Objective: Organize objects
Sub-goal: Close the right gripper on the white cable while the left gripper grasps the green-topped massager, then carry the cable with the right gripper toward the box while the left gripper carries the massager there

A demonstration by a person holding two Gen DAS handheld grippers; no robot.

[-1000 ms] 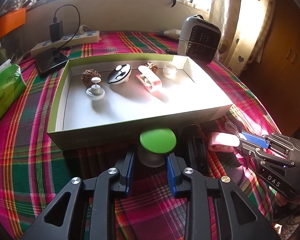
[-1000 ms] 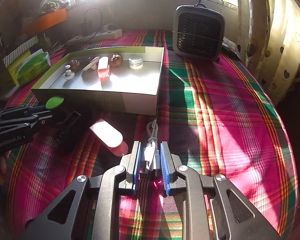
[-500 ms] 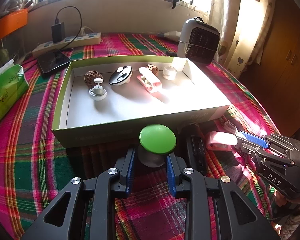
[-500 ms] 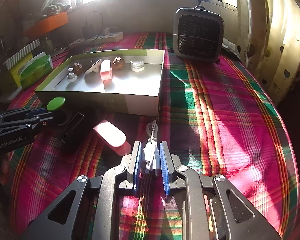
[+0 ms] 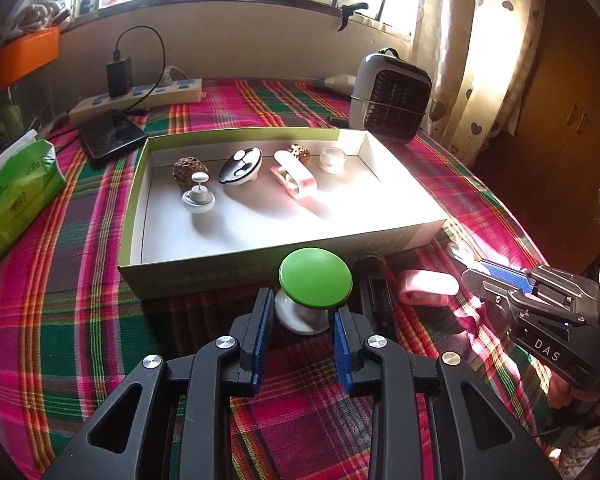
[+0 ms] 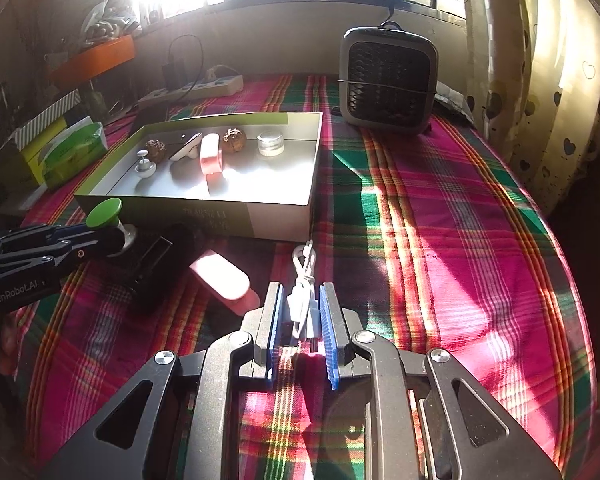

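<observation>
My left gripper (image 5: 302, 316) is shut on a green-topped white knob (image 5: 314, 280), held just above the cloth in front of the open green-and-white box (image 5: 204, 276). It also shows in the right wrist view (image 6: 105, 208). My right gripper (image 6: 300, 310) is shut on a bundled white cable (image 6: 303, 280), lifted off the cloth. The box holds two brown carved balls, a white knob piece (image 5: 198, 196), a black-and-white disc (image 5: 241, 166), a pink clip (image 5: 294, 176) and a small clear jar (image 5: 332, 158).
A pink case (image 6: 224, 280) and a black device (image 6: 150, 264) lie on the plaid cloth between the grippers. A small heater (image 6: 388, 84) stands behind the box. A green tissue pack (image 5: 14, 196), a phone (image 5: 112, 134) and a power strip (image 5: 140, 98) sit at the left.
Both grippers have risen, the left with the green knob and the right with the white cable. The box now looks farther below.
</observation>
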